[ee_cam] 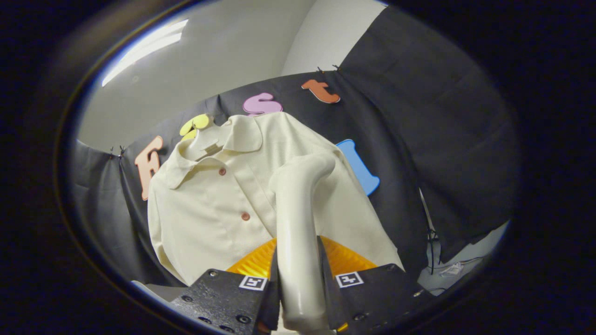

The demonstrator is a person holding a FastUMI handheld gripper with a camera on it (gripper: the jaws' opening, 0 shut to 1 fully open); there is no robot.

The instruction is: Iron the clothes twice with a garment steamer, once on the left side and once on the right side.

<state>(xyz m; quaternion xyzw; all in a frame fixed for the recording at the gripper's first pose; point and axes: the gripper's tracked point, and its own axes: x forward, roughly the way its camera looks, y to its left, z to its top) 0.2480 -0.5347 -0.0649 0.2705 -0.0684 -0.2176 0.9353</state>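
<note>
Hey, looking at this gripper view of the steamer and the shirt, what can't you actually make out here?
- Steamer: its head bends toward the shirt, so the steam face is turned away and contact with the cloth cannot be judged.
- Steamer handle base: hidden between the gripper fingers, which press on it from both sides.
- Shirt hem and sleeves: covered by the fingers and steamer, or folded out of sight.
- Hanger: mostly inside the collar; its hook is unclear.

The garment steamer (298,218) clamped between the gripper (298,288) fingers is smooth, glossy cream plastic. The shirt (205,204) beyond is matt woven cloth with small glossy buttons (245,216), on a smooth plastic hanger (205,139).
</note>
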